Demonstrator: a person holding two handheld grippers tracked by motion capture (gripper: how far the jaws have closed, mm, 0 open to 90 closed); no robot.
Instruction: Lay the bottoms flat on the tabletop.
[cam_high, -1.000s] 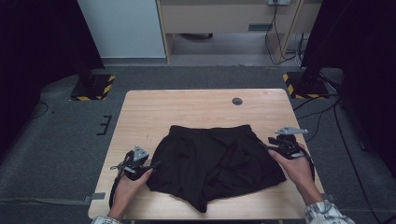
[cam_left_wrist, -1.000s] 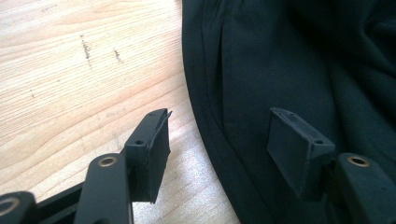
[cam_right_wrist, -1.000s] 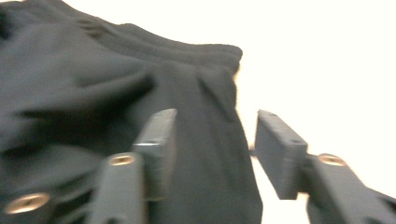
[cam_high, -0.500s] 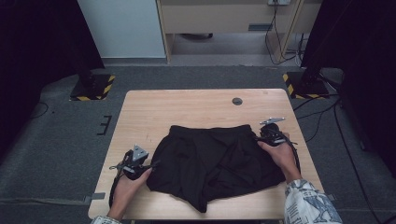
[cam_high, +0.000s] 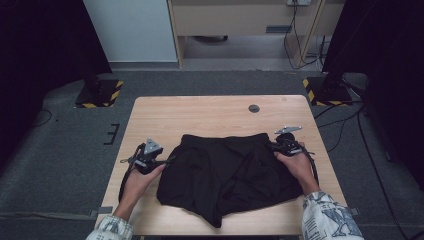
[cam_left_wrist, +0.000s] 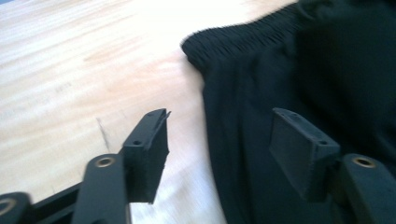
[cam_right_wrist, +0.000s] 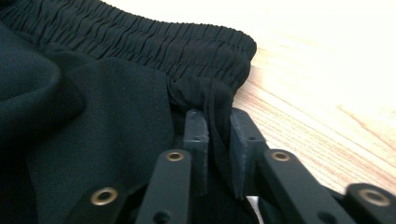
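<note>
On the wooden table (cam_high: 210, 112) lie the black shorts (cam_high: 230, 175). Your left gripper (cam_left_wrist: 219, 154) stands open over their left edge, which its own view shows clearly. Your right gripper (cam_right_wrist: 218, 140) has just closed on a fold below the waistband (cam_right_wrist: 154, 44).

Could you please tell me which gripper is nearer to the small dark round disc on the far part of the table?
Right. The right gripper sits just below and right of the disc, pinching the black shorts. The left gripper lies far across, at their opposite edge.

Bare table (cam_high: 210, 112) beyond shorts (cam_high: 227, 175); only a small black disc (cam_high: 254, 108) there.
</note>
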